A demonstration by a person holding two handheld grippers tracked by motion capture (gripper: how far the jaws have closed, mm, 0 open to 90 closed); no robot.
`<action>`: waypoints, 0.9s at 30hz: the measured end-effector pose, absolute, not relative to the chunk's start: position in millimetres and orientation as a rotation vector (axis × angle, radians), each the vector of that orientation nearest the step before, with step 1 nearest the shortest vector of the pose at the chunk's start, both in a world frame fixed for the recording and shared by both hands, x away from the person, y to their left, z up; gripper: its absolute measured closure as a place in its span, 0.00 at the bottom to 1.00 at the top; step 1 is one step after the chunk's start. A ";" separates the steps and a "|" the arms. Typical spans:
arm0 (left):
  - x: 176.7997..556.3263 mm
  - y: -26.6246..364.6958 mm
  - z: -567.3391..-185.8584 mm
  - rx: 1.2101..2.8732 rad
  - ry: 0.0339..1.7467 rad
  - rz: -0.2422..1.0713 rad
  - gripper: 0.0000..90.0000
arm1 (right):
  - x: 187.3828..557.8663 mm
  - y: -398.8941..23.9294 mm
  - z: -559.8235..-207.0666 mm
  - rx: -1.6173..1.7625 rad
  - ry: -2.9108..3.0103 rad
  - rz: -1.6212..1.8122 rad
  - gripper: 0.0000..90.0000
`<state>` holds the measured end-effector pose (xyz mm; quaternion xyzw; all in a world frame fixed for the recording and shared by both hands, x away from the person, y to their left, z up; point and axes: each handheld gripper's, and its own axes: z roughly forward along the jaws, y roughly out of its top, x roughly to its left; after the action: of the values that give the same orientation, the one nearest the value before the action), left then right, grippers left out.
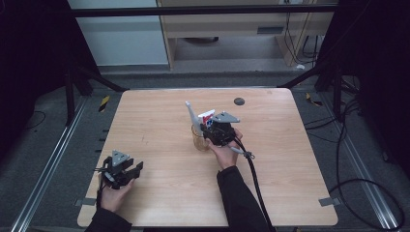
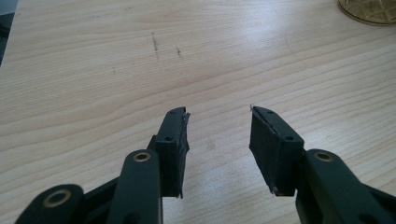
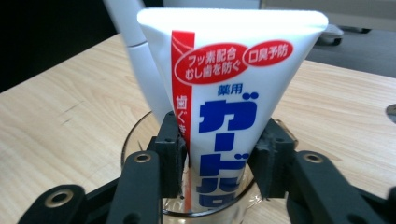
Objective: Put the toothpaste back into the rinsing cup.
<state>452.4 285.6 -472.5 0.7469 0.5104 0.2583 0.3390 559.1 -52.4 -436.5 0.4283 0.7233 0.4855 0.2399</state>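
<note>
Light wooden surface (image 1: 164,121): flat and grippy enough, so nothing on it should slide by itself.

Left gripper (image 2: 218,135): jaws spread with nothing between them, only bare wood ahead. It's parked well apart from the work.

Right gripper (image 3: 219,158): jaws straddle the tube just above the cup rim, one pad at each edge. I can't tell whether they're pinching or only touching. The tube walls look undeformed, so any squeeze is light.

Clear amber-tinted glass cup (image 1: 198,140): directly under and ahead of the right jaws, upright. Rigid, slick and breakable, and probably the heaviest item here. It looks top-heavy with tall contents, so a sideways tug on the tube could tip it. Pull straight up.

White plastic toothpaste tube with a red stripe and blue lettering (image 3: 224,93): stands in the cup between the right jaws, flat crimped end up and cap end down inside the glass. Light, soft and glossy. Best hold is across the flat faces in the upper half near the crimp, where it's stiffer. Gripped edge-on as here, it may buckle or squirt out sideways.

White plastic toothbrush (image 3: 144,70): in the same cup, leaning beyond the right gripper's left jaw and behind the tube. Light and stiff. It may shift when the tube moves.
</note>
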 end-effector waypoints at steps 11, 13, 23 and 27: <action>452.2 285.2 -472.6 1.949 1.329 0.671 0.62 | 541.1 -62.6 -419.4 1.150 1.995 1.302 0.38; 452.4 285.5 -472.9 1.950 1.330 0.671 0.62 | 534.0 -69.3 -415.1 1.153 1.992 1.309 0.35; 452.4 285.2 -474.7 1.962 1.327 0.658 0.60 | 506.2 -124.3 -418.3 1.233 2.011 1.253 0.25; 453.7 285.6 -476.5 1.967 1.339 0.650 0.57 | 497.0 -155.4 -429.0 1.292 1.995 1.230 0.24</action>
<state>453.7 285.6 -476.5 0.7525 0.5123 0.2488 0.3307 497.0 -155.4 -429.0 0.4697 0.7255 0.4471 0.2306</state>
